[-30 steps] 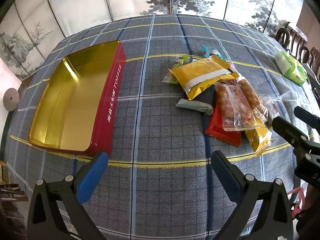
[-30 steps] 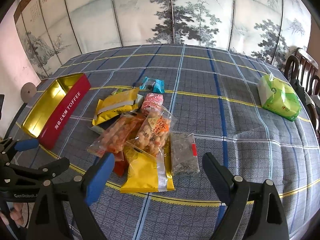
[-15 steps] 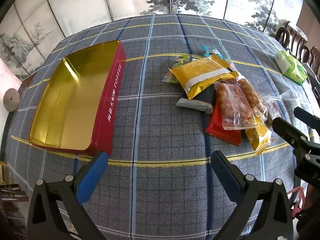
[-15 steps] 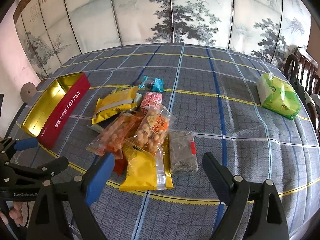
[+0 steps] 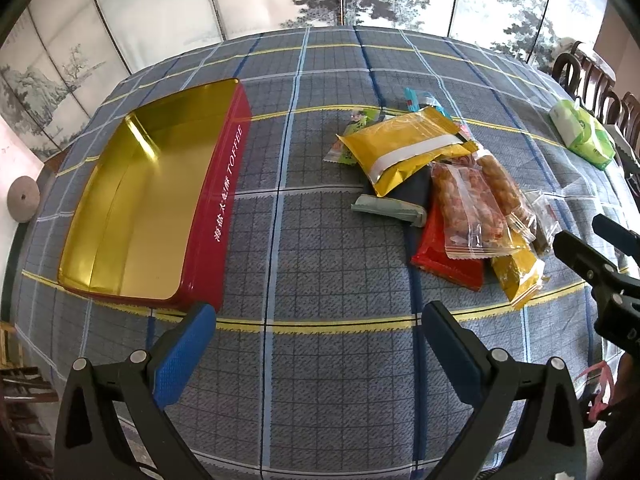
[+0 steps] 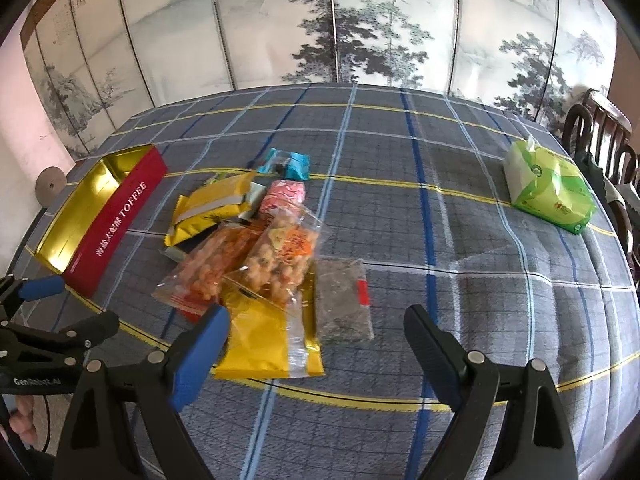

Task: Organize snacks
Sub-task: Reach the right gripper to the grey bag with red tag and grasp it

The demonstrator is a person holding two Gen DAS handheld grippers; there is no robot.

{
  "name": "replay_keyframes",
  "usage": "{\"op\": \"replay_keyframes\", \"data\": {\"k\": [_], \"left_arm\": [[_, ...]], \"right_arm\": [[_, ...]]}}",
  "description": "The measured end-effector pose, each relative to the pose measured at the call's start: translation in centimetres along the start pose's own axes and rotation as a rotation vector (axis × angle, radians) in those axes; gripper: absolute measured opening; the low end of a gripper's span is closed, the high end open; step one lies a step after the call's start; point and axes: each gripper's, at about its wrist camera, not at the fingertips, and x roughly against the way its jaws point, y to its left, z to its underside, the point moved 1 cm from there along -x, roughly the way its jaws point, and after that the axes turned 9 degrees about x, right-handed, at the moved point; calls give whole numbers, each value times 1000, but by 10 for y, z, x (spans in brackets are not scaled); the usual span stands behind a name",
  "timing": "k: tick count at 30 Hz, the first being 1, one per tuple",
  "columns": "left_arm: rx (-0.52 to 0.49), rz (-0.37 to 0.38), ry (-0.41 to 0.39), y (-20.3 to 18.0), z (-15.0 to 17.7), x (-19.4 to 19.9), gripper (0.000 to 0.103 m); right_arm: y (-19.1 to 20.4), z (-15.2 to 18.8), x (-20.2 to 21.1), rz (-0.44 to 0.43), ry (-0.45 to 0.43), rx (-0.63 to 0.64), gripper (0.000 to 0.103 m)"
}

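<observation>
While both tools hang above the near edge of the plaid tablecloth [image 5: 320,240], neither holds anything: the left gripper [image 5: 318,344] has its blue-padded fingers spread wide over bare cloth, and the right gripper [image 6: 316,344] is likewise released, its left pad [image 6: 200,360] hovering just over the corner of the snack heap. On the left of the table lies the toffee tin [image 5: 218,216], a shallow red box with a gold interior and white lettering along its long side, with nothing inside it. To its right, well apart from it, the snacks sit in a loose overlapping pile. At the far end a teal packet [image 6: 290,164] lies beside a pink wrapper [image 6: 284,196]; a gold pouch with a white stripe [image 5: 404,148] rests on top of a dark packet and a small green one. Nearer the grippers, two clear bags of orange-brown coated nuts [image 6: 280,260] overlap a red packet [image 5: 440,256] and a yellow foil bag [image 6: 264,344]. Touching that yellow bag on its right is a clear bag of dark seeds [image 6: 344,304]. Far off at the right edge sits a green tissue pack [image 6: 548,188], near dark wooden chairs [image 6: 600,136]. A painted folding screen [image 6: 360,32] stands behind the table.
</observation>
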Motion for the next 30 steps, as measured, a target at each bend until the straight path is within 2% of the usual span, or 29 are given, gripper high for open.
{"op": "replay_keyframes", "data": {"k": [1, 3, 7, 9, 11, 18, 21, 25, 30], "left_arm": [[0, 2, 1, 0, 0, 0, 102], [2, 3, 2, -1, 0, -1, 102], [2, 0, 2, -1, 0, -1, 102], [3, 0, 1, -1, -1, -2, 102], [5, 0, 1, -2, -2, -2, 102], [-12, -5, -10, -8, -8, -2, 101], [-21, -6, -13, -11, -11, -2, 100], [-29, 4, -18, -17, -14, -2, 97], [-39, 20, -14, -25, -16, -2, 95]], "right_arm": [[-1, 1, -1, 3, 2, 1, 90], [-4, 2, -2, 11, 7, 2, 79], [-10, 4, -10, 13, 32, 1, 74], [-12, 5, -13, 21, 36, 11, 62], [-14, 5, -17, 20, 49, 13, 55], [-16, 2, -32, 11, 65, 17, 53], [-16, 2, -36, 5, 71, 21, 43], [-17, 4, -45, -12, 82, 21, 37], [-21, 3, -48, -25, 66, 17, 36]]}}
